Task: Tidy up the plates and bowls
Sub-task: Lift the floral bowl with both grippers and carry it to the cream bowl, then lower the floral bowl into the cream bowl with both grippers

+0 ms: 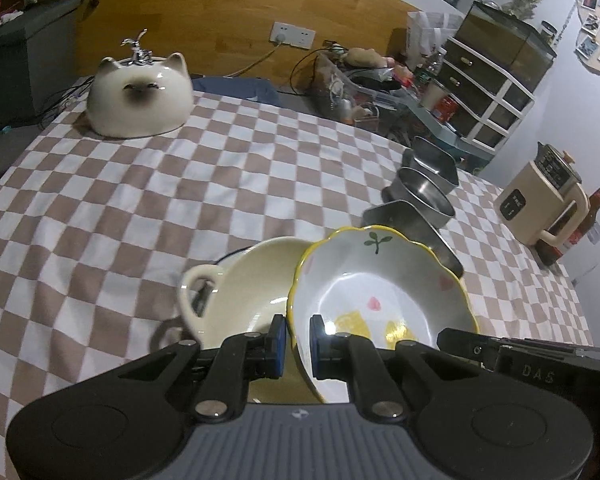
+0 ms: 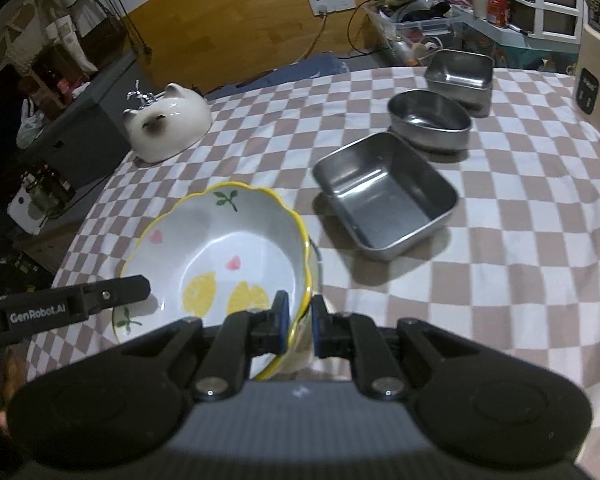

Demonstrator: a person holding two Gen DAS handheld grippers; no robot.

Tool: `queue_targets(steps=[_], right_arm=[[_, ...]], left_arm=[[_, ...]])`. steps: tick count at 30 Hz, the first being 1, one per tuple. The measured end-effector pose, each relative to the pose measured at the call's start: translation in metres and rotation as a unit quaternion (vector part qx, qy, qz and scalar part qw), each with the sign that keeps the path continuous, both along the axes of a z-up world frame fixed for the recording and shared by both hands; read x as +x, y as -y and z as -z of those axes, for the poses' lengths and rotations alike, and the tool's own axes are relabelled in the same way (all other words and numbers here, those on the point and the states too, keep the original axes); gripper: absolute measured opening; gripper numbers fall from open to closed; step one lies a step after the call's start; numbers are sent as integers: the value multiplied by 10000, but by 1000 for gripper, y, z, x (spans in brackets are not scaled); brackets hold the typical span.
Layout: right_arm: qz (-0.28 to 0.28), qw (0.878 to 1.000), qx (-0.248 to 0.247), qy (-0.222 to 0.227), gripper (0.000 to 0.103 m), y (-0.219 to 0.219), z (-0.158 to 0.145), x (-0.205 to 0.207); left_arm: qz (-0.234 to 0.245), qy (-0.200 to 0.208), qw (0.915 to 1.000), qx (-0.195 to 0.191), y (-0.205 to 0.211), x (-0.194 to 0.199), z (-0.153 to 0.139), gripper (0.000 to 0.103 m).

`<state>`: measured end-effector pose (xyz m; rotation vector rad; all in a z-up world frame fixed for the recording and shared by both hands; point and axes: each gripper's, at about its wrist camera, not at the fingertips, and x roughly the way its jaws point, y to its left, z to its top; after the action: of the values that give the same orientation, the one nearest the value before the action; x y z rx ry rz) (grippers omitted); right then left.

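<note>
Left wrist view shows your yellow-rimmed bowl (image 1: 380, 300) tilted above the cream handled bowl (image 1: 244, 280), over the checkered table (image 1: 140, 200). Your left hand-held gripper (image 1: 298, 336) is clamped on one side of its rim, your right hand-held gripper (image 2: 300, 320) on the other. Three steel containers (image 2: 384, 196) sit just beyond.

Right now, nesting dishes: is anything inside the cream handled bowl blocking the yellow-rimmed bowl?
Nothing visible: the cream handled bowl looks bare inside; left hand-held gripper and right hand-held gripper hold the yellow-rimmed bowl beside it.
</note>
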<state>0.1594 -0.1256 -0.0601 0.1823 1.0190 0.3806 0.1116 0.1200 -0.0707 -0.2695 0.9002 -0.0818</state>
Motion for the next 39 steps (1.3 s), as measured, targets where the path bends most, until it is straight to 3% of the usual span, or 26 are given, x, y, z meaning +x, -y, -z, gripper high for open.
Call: queue_targets(steps=[12, 31, 34, 39], right_arm=[[-83, 9997, -173, -175, 14, -25, 7, 13], [15, 9973, -126, -726, 14, -39, 31, 34], [-6, 9972, -91, -738, 14, -41, 32, 37], [-290, 9977, -163, -585, 13, -52, 29, 38]], left_arm=[[-124, -210, 9994, -244, -24, 9, 12, 13], [-279, -510, 9979, -279, -31, 26, 24, 11], [11, -134, 9976, -684, -29, 23, 16, 10], [388, -137, 9985, -347, -6, 27, 13, 10]])
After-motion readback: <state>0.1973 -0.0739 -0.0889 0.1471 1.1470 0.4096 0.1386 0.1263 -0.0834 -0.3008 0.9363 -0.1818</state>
